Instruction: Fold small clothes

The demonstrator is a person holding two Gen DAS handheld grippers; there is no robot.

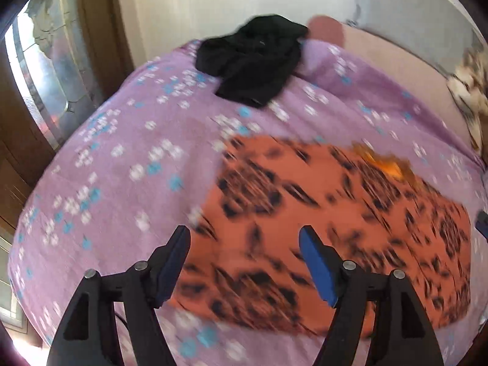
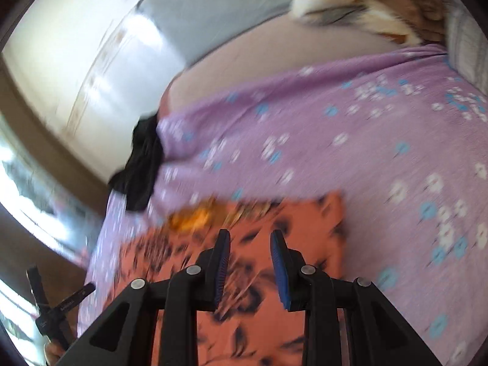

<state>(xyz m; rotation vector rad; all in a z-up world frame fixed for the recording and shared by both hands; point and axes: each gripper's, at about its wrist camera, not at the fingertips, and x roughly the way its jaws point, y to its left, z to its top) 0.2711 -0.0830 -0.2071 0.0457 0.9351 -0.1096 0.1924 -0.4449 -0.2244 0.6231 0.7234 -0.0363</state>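
Observation:
An orange garment with black markings lies spread on a purple flowered bedsheet; an orange-yellow patch shows at its far edge. My left gripper is open and empty above the garment's near left edge. The garment also shows in the right wrist view, with my right gripper open and empty above it. A crumpled black garment lies at the far side of the bed; it also shows in the right wrist view. Both views are motion-blurred.
A brown-and-white furry blanket lies at the far right on a bare beige mattress. A door with a glass pane stands left of the bed. The left gripper's tool shows at the lower left.

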